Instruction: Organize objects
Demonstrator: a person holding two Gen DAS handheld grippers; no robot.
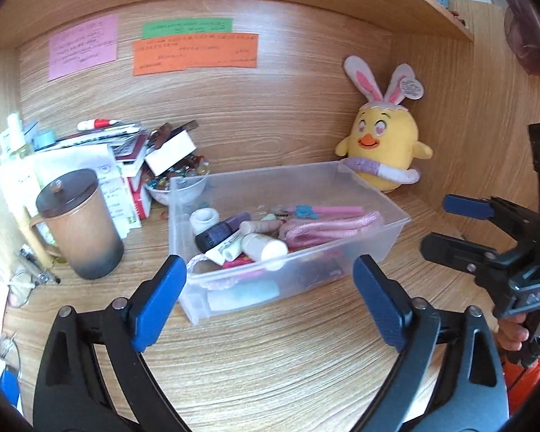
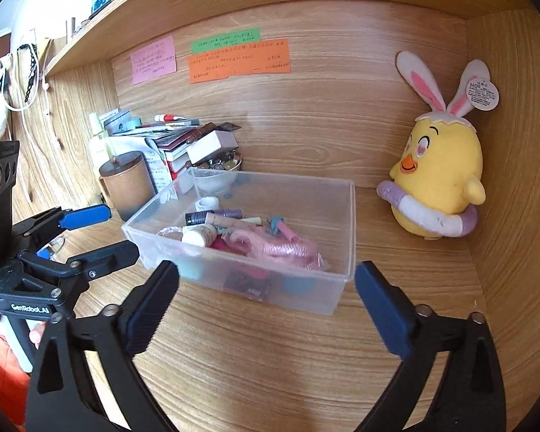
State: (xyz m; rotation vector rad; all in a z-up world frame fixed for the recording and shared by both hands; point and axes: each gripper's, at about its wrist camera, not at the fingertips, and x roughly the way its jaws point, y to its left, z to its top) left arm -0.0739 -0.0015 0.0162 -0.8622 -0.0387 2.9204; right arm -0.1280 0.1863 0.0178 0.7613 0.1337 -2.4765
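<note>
Clear bin (image 1: 385, 237) just beyond both grippers' wide, empty jaws, left gripper (image 1: 270, 288), right gripper (image 2: 266, 288).

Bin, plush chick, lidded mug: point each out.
Bin (image 2: 336, 289), right wrist view, near corner wall.
Plush chick (image 2: 446, 165), right wrist view, yellow belly.
Lidded mug (image 1: 86, 230), left wrist view, side of body.

The left gripper (image 2: 100, 234) body reads "GenRobot.AI".
</note>
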